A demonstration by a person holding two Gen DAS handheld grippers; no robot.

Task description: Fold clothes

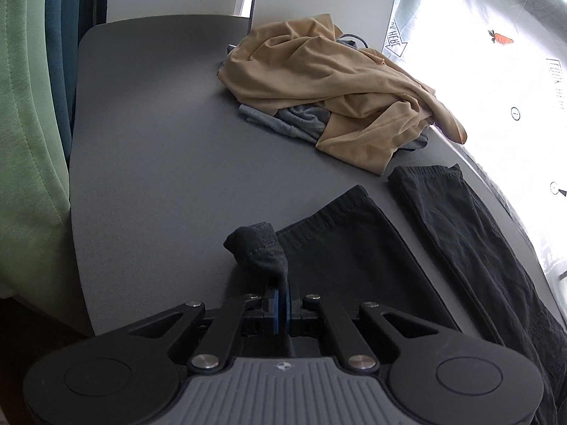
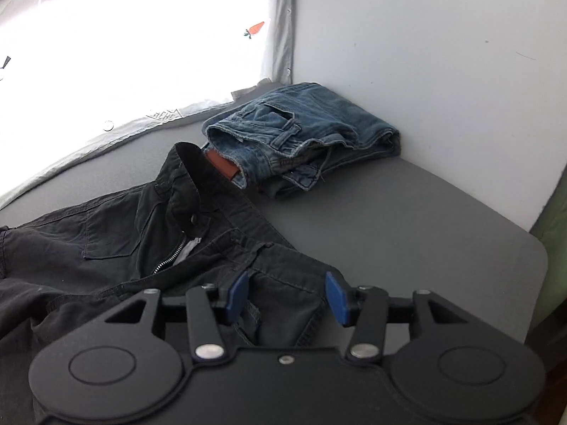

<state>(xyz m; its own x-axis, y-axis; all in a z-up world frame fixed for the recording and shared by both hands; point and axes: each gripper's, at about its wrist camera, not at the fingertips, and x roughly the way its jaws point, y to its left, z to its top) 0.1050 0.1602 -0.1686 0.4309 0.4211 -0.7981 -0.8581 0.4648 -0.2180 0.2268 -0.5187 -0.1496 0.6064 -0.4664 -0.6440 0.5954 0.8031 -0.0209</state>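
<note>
So the black trousers (image 2: 117, 233) are spread out on the grey surface (image 1: 149, 163), long axis running side to side across it: leg hems toward the left tool (image 1: 281, 295), waistband and open zip toward the right tool (image 2: 287, 294). The left tool is clamped tight on the corner of the nearer leg's hem (image 1: 260, 248), with that bit of cloth lifted into a little peak right in front of it, while the other leg (image 1: 471, 248) lies flat just beyond. The right tool is spread wide, blue pads apart, hovering over the waistband edge with fabric sitting between the pads but nothing pinched. My guess is the hem end is the one to travel, along the trousers' length toward the waist, so the left side is the one in position. Further back on the left there's a crumpled tan garment (image 1: 329, 85) heaped over something grey. On the right, a folded pair of blue jeans (image 2: 301, 145) sits against the white wall (image 2: 425, 53). A carrot-print curtain (image 2: 141, 35) glows bright along the far edge.
</note>
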